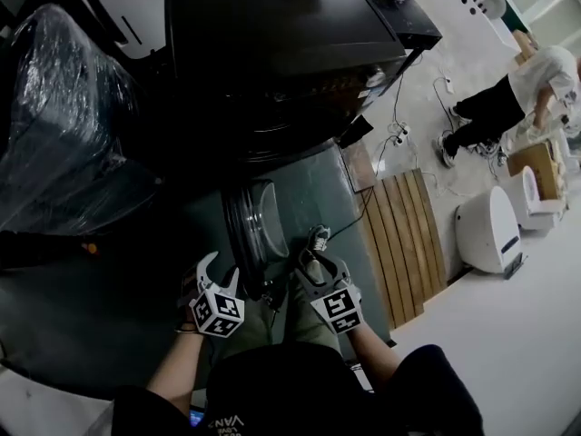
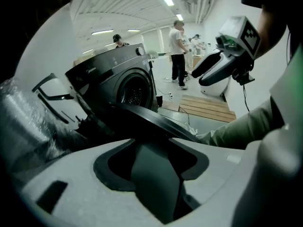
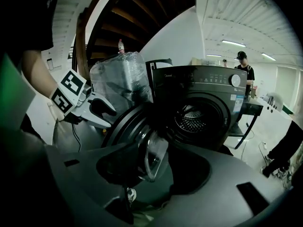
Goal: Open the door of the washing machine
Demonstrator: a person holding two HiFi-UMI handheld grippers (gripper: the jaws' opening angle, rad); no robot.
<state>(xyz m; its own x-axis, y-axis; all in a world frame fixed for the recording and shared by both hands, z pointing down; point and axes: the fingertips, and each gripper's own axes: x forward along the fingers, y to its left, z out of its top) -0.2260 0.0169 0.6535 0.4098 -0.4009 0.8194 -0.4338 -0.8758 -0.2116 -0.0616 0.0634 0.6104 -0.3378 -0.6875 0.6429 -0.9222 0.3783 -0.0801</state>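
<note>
The dark washing machine stands at the top of the head view, its round door swung out toward me. In the right gripper view the drum opening is bare and the door hangs to its left with its glass bowl showing. My left gripper is just left of the door's near edge, jaws apart, nothing between them. The door's edge runs across right beyond the left gripper. My right gripper hovers to the right of the door, open and empty.
A plastic-wrapped bulky object sits left of the machine. A wooden slatted pallet and a white appliance lie to the right. Cables trail on the floor, and a person bends over at the far right.
</note>
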